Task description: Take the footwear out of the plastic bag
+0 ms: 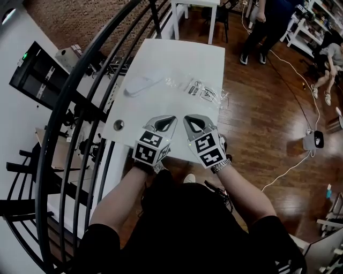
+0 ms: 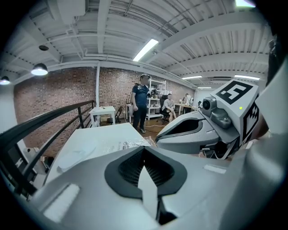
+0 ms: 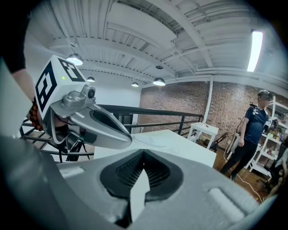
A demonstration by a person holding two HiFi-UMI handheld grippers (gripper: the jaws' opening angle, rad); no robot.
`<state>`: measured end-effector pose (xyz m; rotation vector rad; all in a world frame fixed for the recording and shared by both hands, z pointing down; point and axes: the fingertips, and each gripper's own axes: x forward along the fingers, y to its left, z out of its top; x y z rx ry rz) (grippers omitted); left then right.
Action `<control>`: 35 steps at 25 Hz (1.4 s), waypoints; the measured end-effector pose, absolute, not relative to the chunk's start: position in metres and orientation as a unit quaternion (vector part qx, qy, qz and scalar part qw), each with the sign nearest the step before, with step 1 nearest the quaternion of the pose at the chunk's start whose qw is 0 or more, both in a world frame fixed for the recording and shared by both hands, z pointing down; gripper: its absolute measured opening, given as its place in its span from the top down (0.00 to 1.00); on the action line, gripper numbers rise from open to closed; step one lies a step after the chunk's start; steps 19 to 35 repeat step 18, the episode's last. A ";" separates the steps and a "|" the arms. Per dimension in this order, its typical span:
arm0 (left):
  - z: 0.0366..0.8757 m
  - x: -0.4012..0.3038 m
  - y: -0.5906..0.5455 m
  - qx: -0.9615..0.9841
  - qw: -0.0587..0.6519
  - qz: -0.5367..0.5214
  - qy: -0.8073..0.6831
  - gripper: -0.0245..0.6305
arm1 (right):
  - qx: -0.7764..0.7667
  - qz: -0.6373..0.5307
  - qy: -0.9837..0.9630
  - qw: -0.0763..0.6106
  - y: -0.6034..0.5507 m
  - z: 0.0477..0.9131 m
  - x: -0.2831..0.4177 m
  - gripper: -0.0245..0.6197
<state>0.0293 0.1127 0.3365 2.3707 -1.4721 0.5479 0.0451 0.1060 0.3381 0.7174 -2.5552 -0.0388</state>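
A white piece of footwear (image 1: 140, 84) lies on the far left part of the white table (image 1: 177, 59), outside the bag. To its right lies the crumpled clear plastic bag (image 1: 199, 91). My left gripper (image 1: 171, 119) and right gripper (image 1: 186, 118) hover side by side over the table's near edge, both shut with nothing between their jaws. In the left gripper view the shut jaws (image 2: 144, 149) point toward the footwear (image 2: 76, 155) and the bag (image 2: 133, 144), with the right gripper (image 2: 198, 130) beside them. The right gripper view shows its shut jaws (image 3: 143, 153) and the left gripper (image 3: 92, 122).
A black curved railing (image 1: 80, 96) runs along the table's left side. A round grommet (image 1: 118, 125) sits in the table's near left corner. A person (image 1: 262, 27) stands beyond the table near a small white table (image 1: 195, 13). Cables and a grey box (image 1: 313, 140) lie on the wooden floor.
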 end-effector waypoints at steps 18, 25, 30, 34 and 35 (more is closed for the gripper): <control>0.327 0.004 0.120 0.836 0.131 0.191 -0.497 0.94 | 0.279 -0.029 -0.928 0.244 0.114 0.326 0.015 0.97; 0.327 0.004 0.120 0.836 0.131 0.191 -0.497 0.94 | 0.279 -0.029 -0.928 0.244 0.114 0.326 0.015 0.97; 0.327 0.004 0.120 0.836 0.131 0.191 -0.497 0.94 | 0.279 -0.029 -0.928 0.244 0.114 0.326 0.015 0.97; 0.327 0.004 0.120 0.836 0.131 0.191 -0.497 0.94 | 0.279 -0.029 -0.928 0.244 0.114 0.326 0.015 0.97; 0.327 0.004 0.120 0.836 0.131 0.191 -0.497 0.94 | 0.279 -0.029 -0.928 0.244 0.114 0.326 0.015 0.97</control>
